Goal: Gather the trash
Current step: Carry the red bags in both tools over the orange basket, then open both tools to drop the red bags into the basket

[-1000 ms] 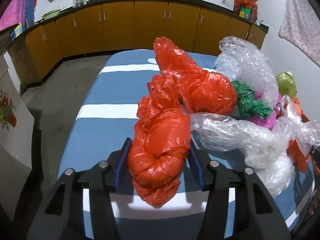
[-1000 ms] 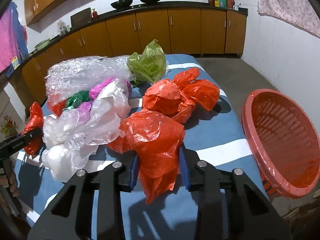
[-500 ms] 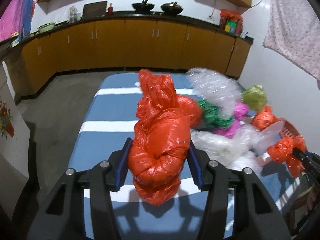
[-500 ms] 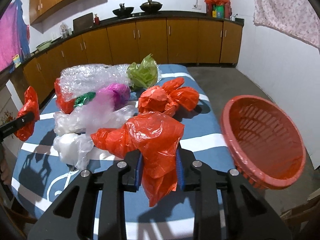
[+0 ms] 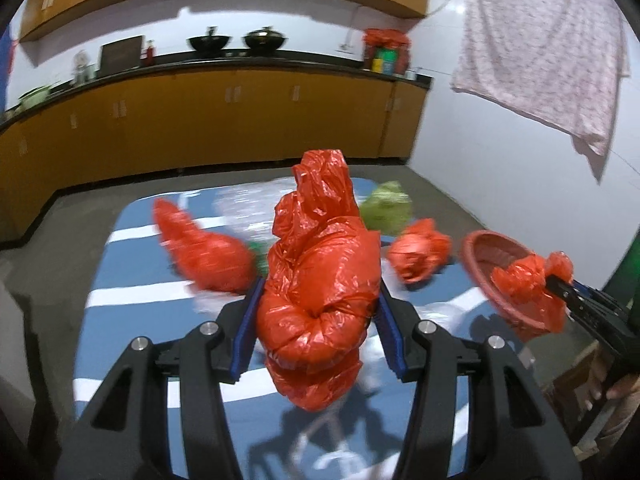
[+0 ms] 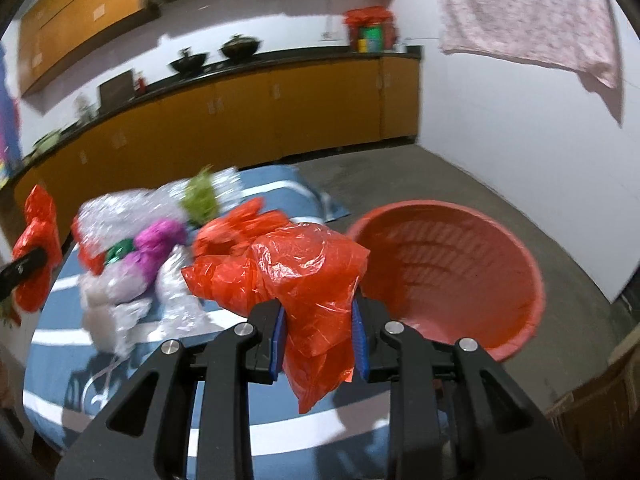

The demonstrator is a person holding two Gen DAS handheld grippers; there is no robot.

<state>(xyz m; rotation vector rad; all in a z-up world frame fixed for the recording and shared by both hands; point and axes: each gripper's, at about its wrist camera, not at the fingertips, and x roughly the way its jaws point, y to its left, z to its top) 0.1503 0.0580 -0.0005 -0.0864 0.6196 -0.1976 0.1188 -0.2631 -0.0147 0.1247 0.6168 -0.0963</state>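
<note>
Both of your grippers tilt downward above the blue striped table (image 6: 256, 432), each carrying a load clear of the cloth. Your left gripper (image 5: 318, 330) has its blue pads pressed on either side of a knotted red bag (image 5: 320, 292), whose loose top stands up past the fingers. Your right gripper (image 6: 318, 338) is clamped on a crumpled red bag (image 6: 308, 280) that droops below the pads, just beside the rim of the red basket (image 6: 460, 264). More trash lies on the table: clear plastic (image 6: 132, 216), a magenta bag (image 6: 158, 240), a green bag (image 6: 200, 196) and another red bag (image 5: 208, 254).
</note>
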